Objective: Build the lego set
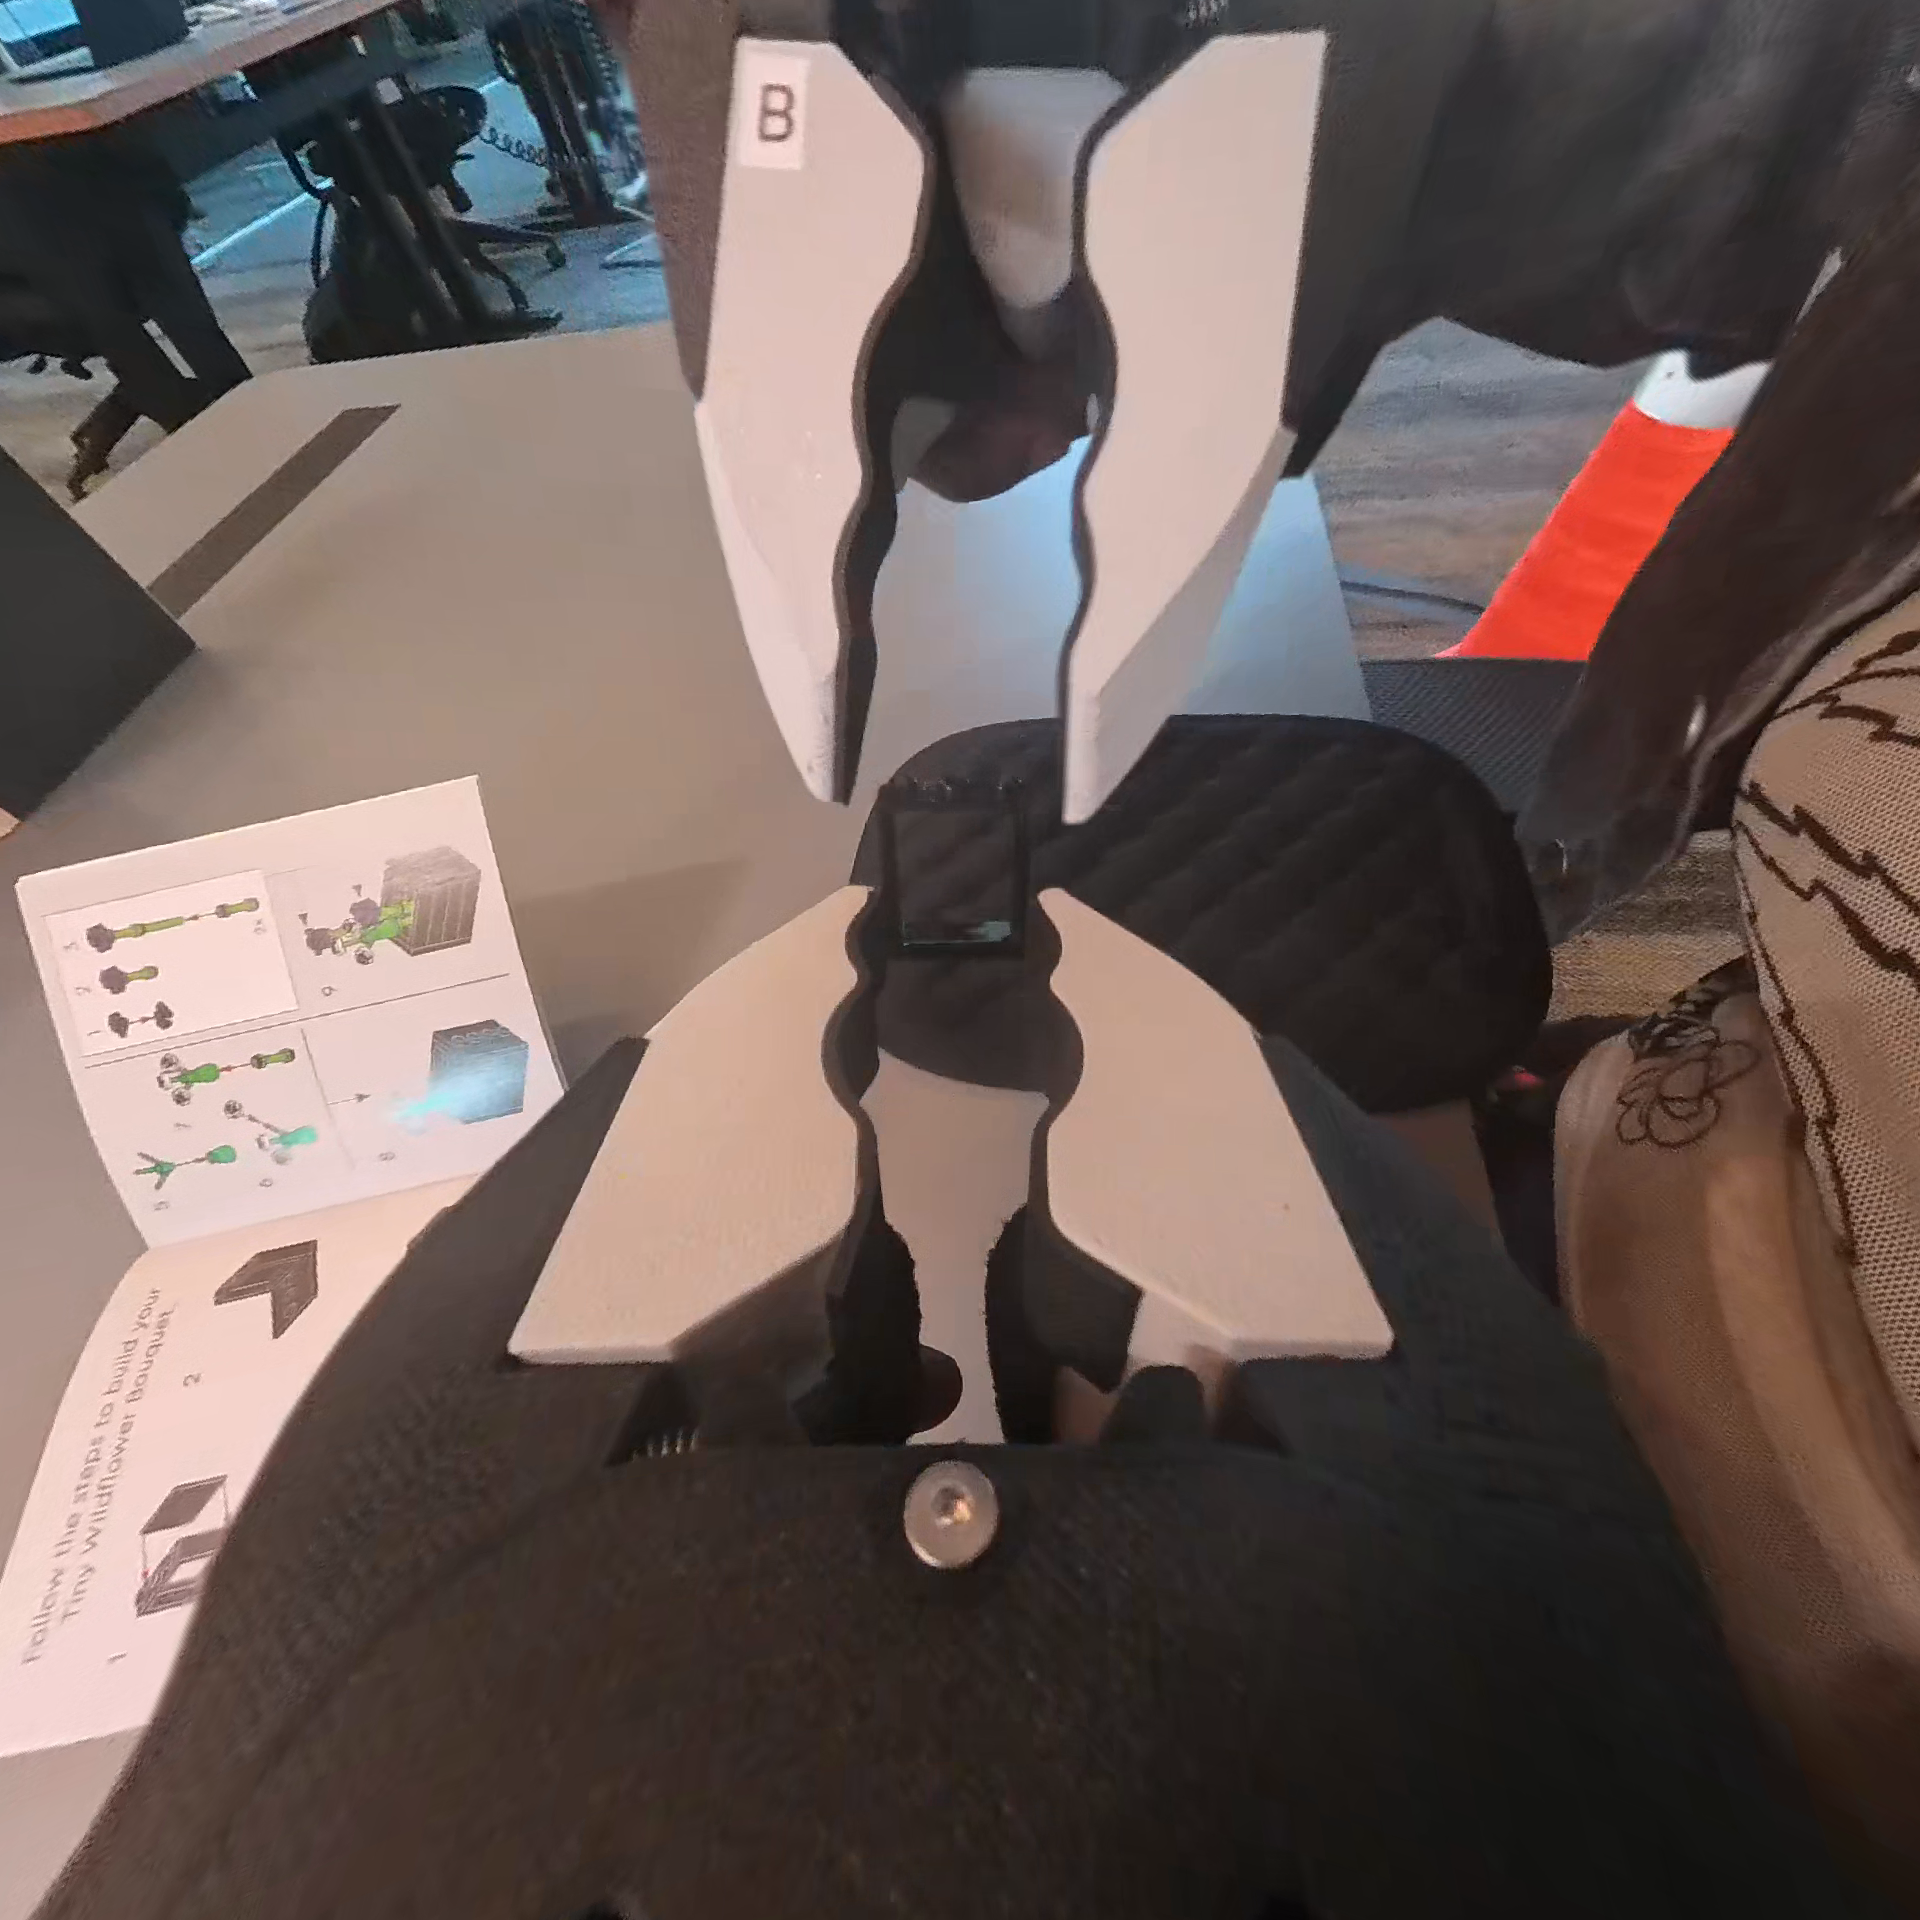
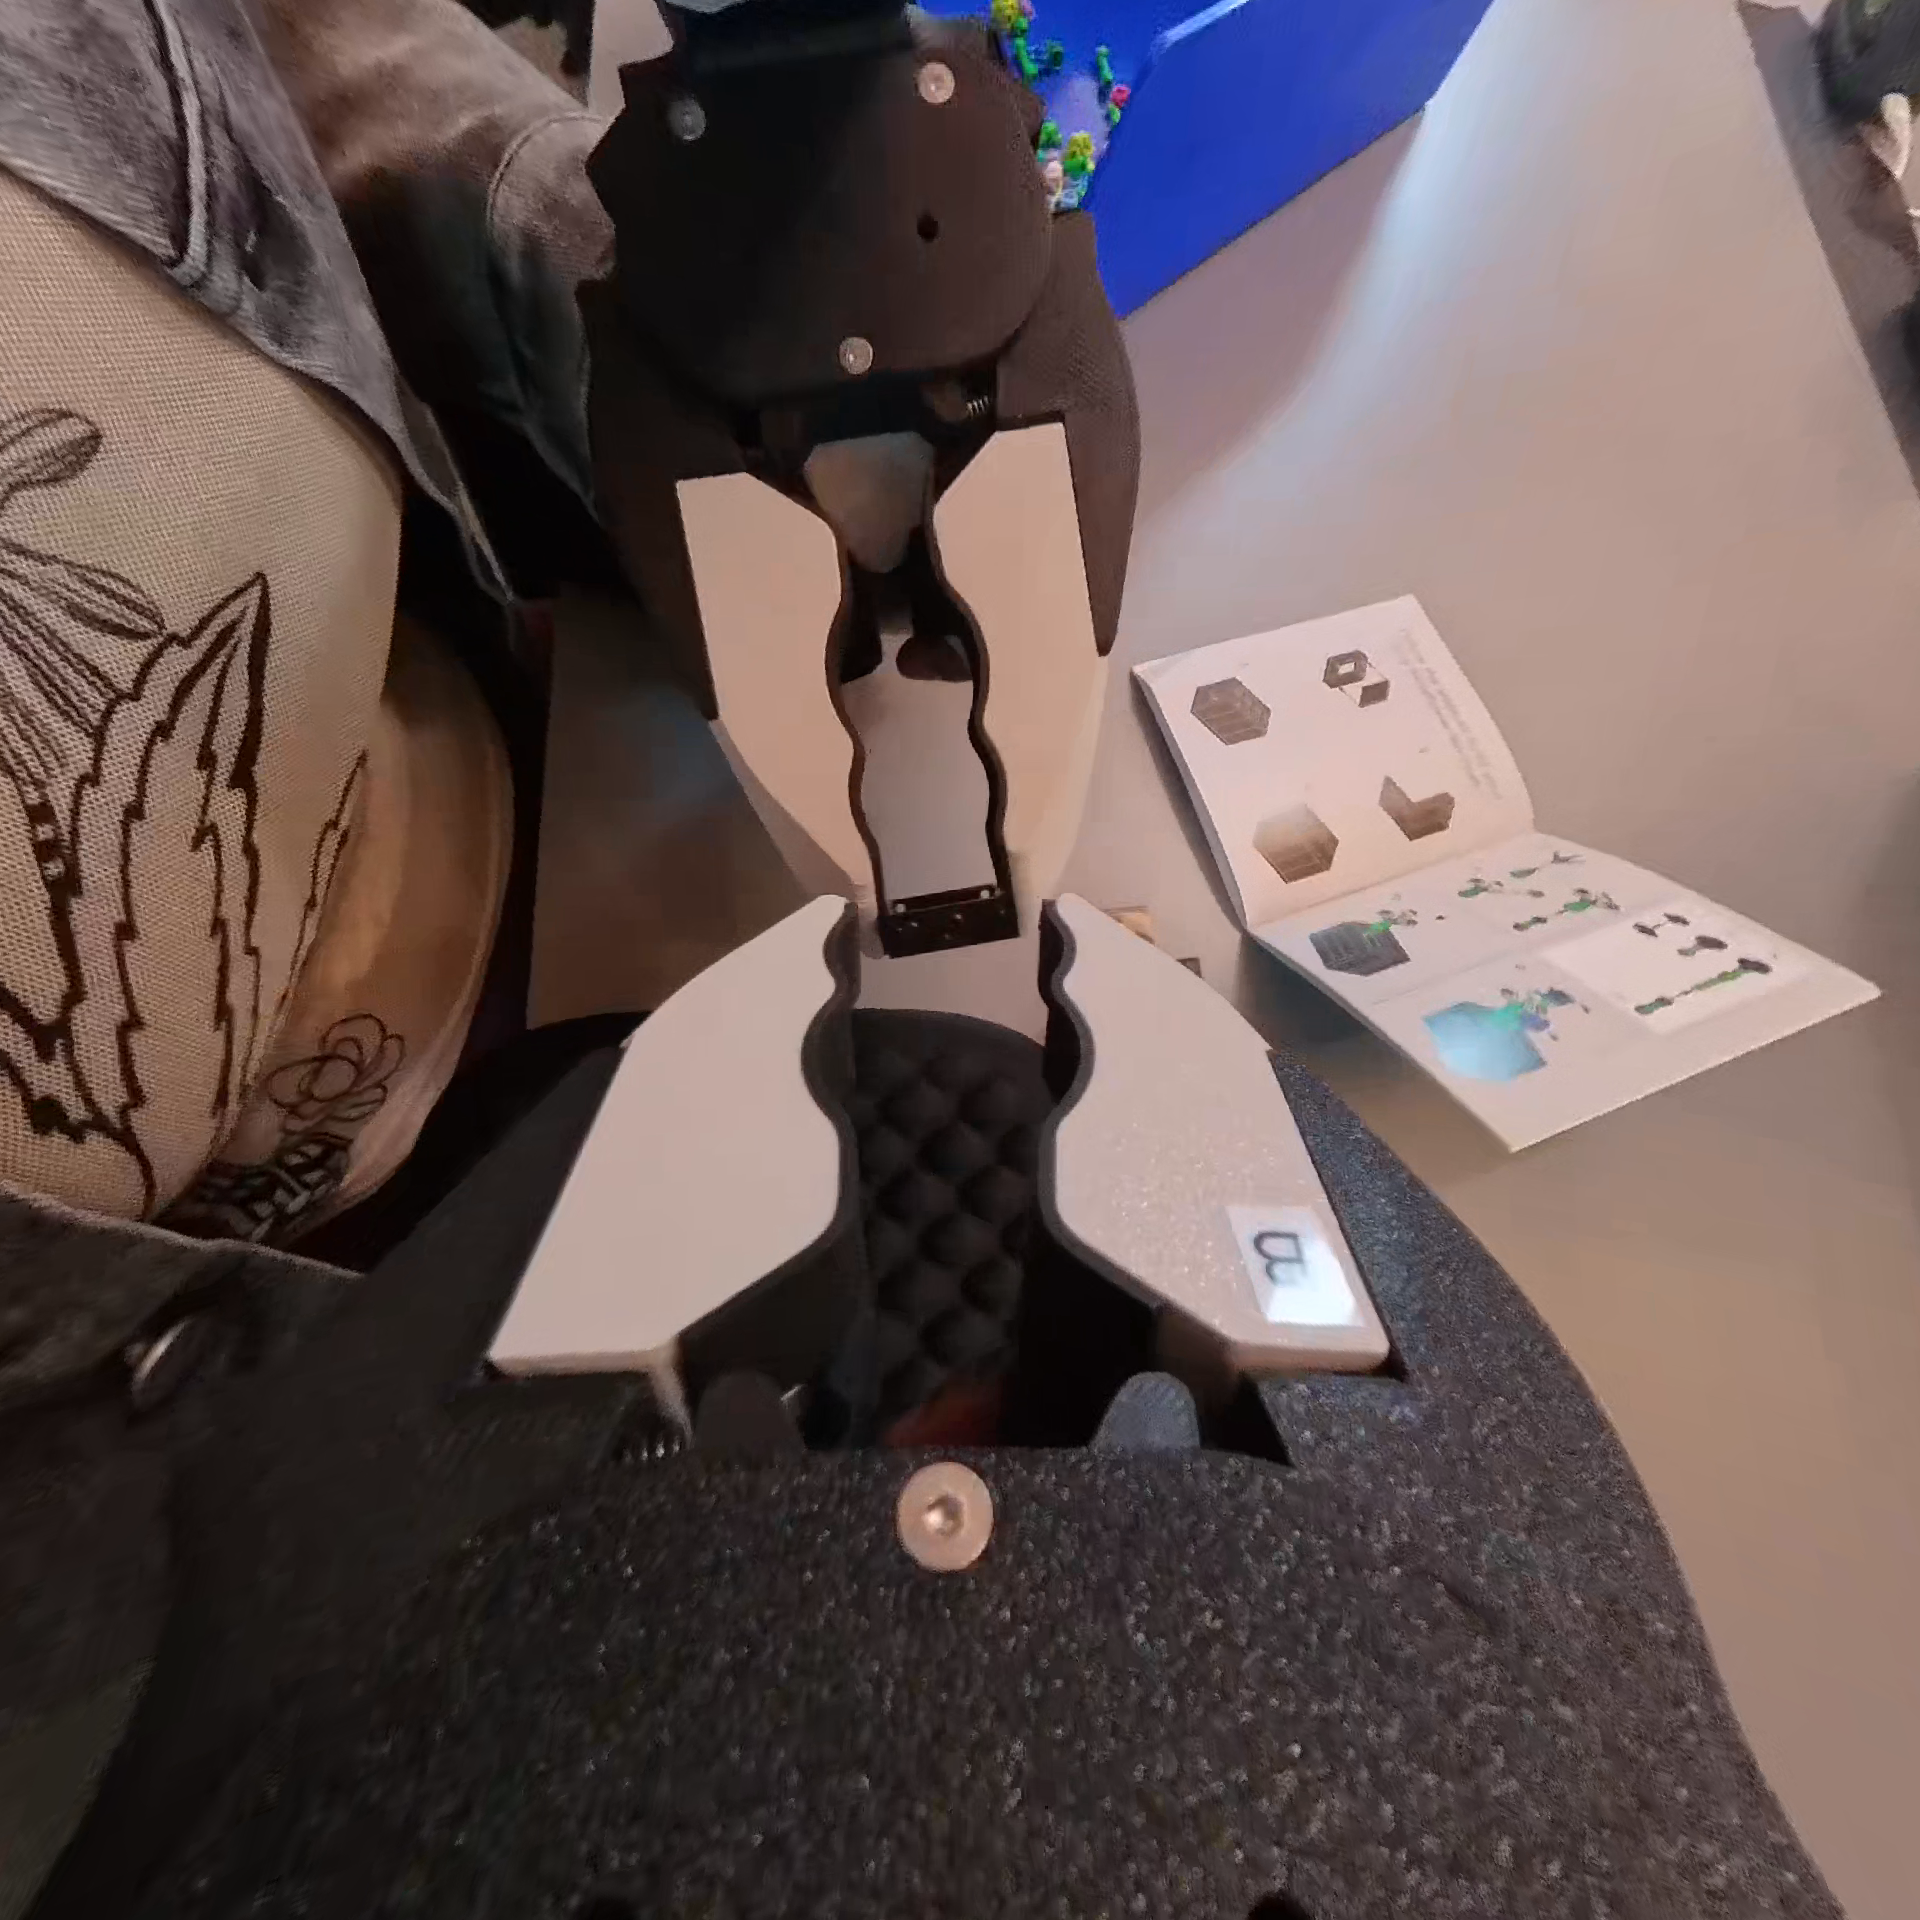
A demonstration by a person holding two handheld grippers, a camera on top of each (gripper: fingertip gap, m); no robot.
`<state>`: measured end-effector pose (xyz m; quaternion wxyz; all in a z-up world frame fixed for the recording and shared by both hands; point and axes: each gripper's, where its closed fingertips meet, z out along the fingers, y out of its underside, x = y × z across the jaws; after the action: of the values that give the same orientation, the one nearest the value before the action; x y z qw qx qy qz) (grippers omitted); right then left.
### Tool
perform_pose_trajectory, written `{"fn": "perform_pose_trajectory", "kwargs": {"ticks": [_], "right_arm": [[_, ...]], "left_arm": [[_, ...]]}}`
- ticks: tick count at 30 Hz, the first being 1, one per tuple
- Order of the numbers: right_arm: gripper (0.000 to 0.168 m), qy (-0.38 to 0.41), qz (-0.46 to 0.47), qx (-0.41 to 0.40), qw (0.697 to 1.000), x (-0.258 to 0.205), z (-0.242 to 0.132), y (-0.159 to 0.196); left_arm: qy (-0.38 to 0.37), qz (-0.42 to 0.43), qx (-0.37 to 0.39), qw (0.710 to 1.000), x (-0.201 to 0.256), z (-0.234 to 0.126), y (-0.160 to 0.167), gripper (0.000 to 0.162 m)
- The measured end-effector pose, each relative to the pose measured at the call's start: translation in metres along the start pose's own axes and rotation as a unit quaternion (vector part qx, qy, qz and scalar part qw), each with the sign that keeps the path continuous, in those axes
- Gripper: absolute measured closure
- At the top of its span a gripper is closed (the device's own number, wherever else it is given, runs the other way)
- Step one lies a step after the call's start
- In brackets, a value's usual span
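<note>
A small black lego piece (image 1: 954, 883) is held between the tips of my left gripper (image 1: 954, 896), which is shut on it. The right wrist view shows the same piece (image 2: 945, 925) at the end of the left gripper (image 2: 943, 891), studs facing me. My right gripper (image 2: 945, 909) faces the left one tip to tip. It is open, and its fingertips straddle the piece's far end without clearly touching it. In the left wrist view the right gripper (image 1: 956, 802) comes down from the top. Both are held near the table's edge, over a person's lap.
An open instruction booklet (image 1: 281, 987) lies on the grey table (image 1: 468, 623); it also shows in the right wrist view (image 2: 1455, 883). A blue tray (image 2: 1195, 156) with small coloured pieces stands at the back. A person's patterned shirt (image 2: 156, 727) is close by. An orange cone (image 1: 1600, 540) stands on the floor. Less than 4 cm separates the two grippers' tips.
</note>
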<state>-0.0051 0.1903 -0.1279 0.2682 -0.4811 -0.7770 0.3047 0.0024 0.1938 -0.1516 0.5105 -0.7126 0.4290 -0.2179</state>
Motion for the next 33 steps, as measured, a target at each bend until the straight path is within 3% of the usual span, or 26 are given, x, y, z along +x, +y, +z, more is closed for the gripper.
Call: {"fn": "perform_pose_trajectory", "kwargs": {"ticks": [3,10,12,15,20,24,33], "right_arm": [[0.144,-0.016,-0.027,-0.026,0.999,0.001,0.005,0.002],[0.144,-0.033,-0.063,-0.055,0.996,0.014,0.010,0.001],[0.144,-0.024,-0.043,-0.076,0.996,0.032,0.011,0.005],[0.144,-0.036,0.004,-0.110,0.993,0.050,0.021,0.014],[0.144,-0.048,0.017,-0.178,0.983,0.060,0.044,0.027],[0.144,-0.052,0.029,-0.223,0.973,0.059,0.053,0.038],[0.145,-0.036,0.010,-0.285,0.958,0.057,0.063,0.053]], "left_arm": [[0.002,-0.005,0.003,1.000,-0.001,-0.002,0.001,0.136],[-0.012,-0.003,0.003,1.000,-0.016,-0.013,0.006,0.133],[-0.012,0.011,-0.052,0.999,-0.028,-0.024,0.026,0.110],[0.019,0.049,-0.126,0.991,-0.041,-0.033,0.061,0.102],[0.137,0.133,-0.130,0.973,-0.026,-0.019,0.078,0.095],[0.181,0.170,-0.133,0.960,-0.022,-0.012,0.084,0.093],[0.223,0.084,-0.152,0.959,-0.016,-0.005,0.089,0.091]]}}
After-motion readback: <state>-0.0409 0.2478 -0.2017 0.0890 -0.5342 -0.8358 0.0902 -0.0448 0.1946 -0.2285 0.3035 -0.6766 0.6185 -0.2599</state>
